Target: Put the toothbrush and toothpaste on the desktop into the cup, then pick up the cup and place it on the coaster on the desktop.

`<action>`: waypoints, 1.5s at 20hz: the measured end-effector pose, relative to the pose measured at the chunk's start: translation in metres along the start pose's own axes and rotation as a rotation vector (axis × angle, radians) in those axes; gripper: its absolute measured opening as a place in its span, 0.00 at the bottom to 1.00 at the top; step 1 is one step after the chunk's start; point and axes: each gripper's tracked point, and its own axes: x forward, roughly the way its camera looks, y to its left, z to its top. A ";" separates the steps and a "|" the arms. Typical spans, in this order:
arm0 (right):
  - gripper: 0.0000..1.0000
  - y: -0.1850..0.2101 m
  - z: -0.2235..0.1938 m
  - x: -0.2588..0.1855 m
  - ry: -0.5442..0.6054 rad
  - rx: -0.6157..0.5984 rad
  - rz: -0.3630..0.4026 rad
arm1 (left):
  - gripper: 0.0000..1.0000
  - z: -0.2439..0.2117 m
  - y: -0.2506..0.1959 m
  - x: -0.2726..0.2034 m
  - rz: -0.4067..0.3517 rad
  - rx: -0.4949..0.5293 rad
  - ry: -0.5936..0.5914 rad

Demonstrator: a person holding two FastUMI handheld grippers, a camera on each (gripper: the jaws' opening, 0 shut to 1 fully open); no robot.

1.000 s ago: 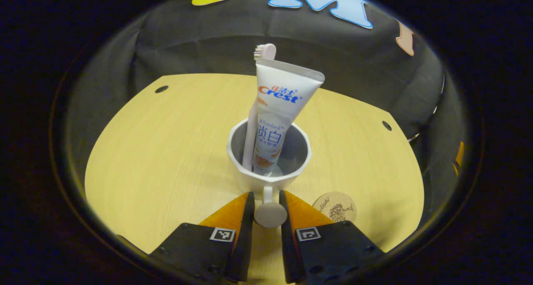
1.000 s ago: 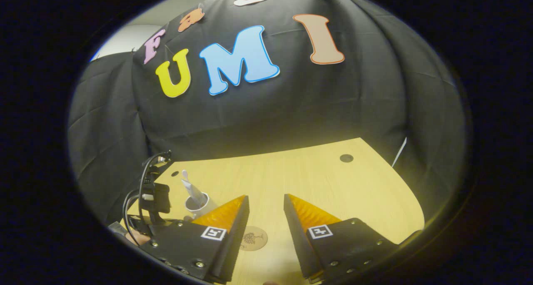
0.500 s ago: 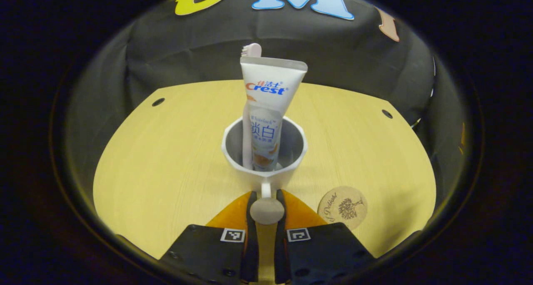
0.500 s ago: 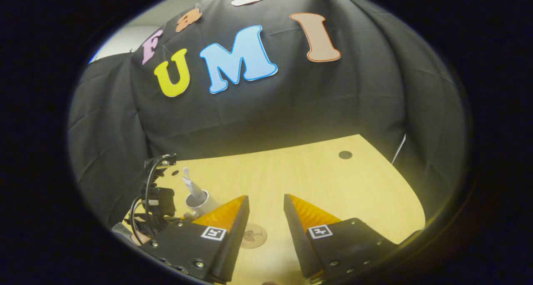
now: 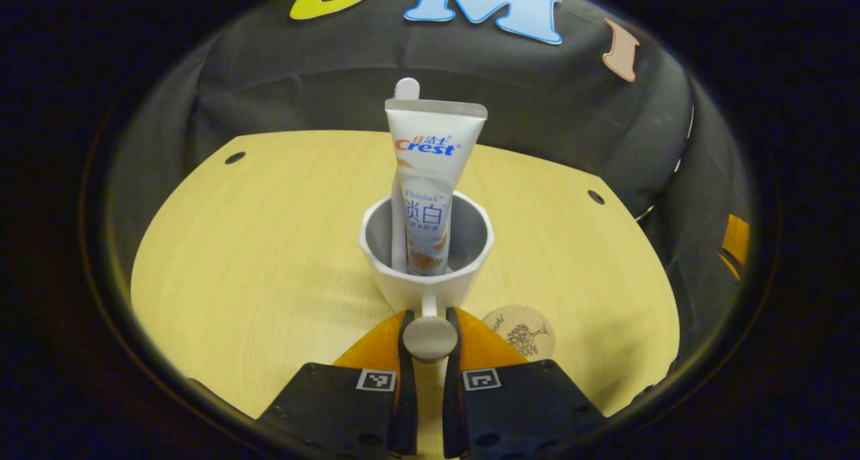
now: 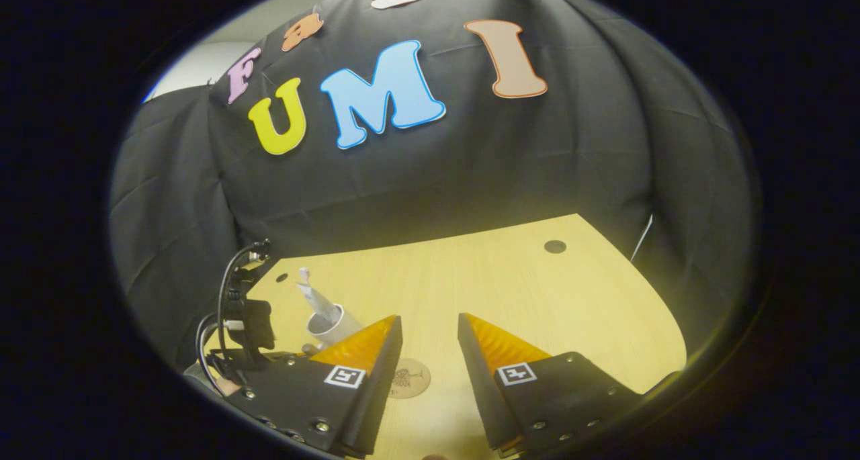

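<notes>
The left hand-held gripper (image 5: 428, 326) is clamped on the handle of the white faceted cup (image 5: 426, 253), which holds the white toothpaste tube (image 5: 430, 178) and pale pink toothbrush (image 5: 405, 90). The round cork coaster (image 5: 521, 329) lies on the light wooden bench (image 5: 269, 245) just right of the cup. The right hand-held gripper (image 6: 430, 329) hangs with fingers apart, nothing between them.

Toothbrush (image 5: 406, 90) mostly hidden behind toothpaste (image 5: 430, 178); coaster (image 6: 410, 379) partly behind fingers (image 6: 366, 352).

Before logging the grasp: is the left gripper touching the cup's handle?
Touching. In the left gripper view, the left gripper has both fingers pressed against the round knob of the cup handle, no gap.
</notes>
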 end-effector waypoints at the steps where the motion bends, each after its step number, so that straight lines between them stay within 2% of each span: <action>1: 0.57 0.000 0.000 0.000 0.000 0.000 -0.002 | 0.22 0.000 -0.007 -0.003 -0.014 0.007 0.001; 6: 0.57 0.000 0.000 -0.002 -0.006 0.010 -0.011 | 0.21 0.001 -0.040 -0.018 -0.070 0.077 -0.007; 9: 0.57 0.005 -0.002 -0.005 -0.005 0.019 -0.006 | 0.20 -0.008 -0.052 -0.018 -0.074 0.143 -0.004; 14: 0.57 0.005 -0.007 -0.011 0.000 0.009 -0.008 | 0.20 -0.027 -0.079 -0.019 -0.119 0.163 0.011; 20: 0.57 -0.002 -0.011 -0.015 0.006 0.024 -0.020 | 0.20 -0.036 -0.083 -0.018 -0.107 0.183 0.033; 24: 0.57 -0.003 -0.013 -0.018 0.011 0.030 -0.017 | 0.28 -0.046 -0.090 -0.014 -0.108 0.228 0.068; 28: 0.57 -0.008 -0.013 -0.023 0.006 0.028 -0.017 | 0.32 -0.057 -0.101 -0.017 -0.146 0.199 0.091; 29: 0.57 -0.010 -0.014 -0.024 0.007 0.030 -0.018 | 0.39 -0.059 -0.101 -0.018 -0.142 0.198 0.093; 30: 0.57 -0.012 -0.013 -0.025 0.008 0.032 -0.016 | 0.31 -0.059 -0.102 -0.017 -0.143 0.197 0.095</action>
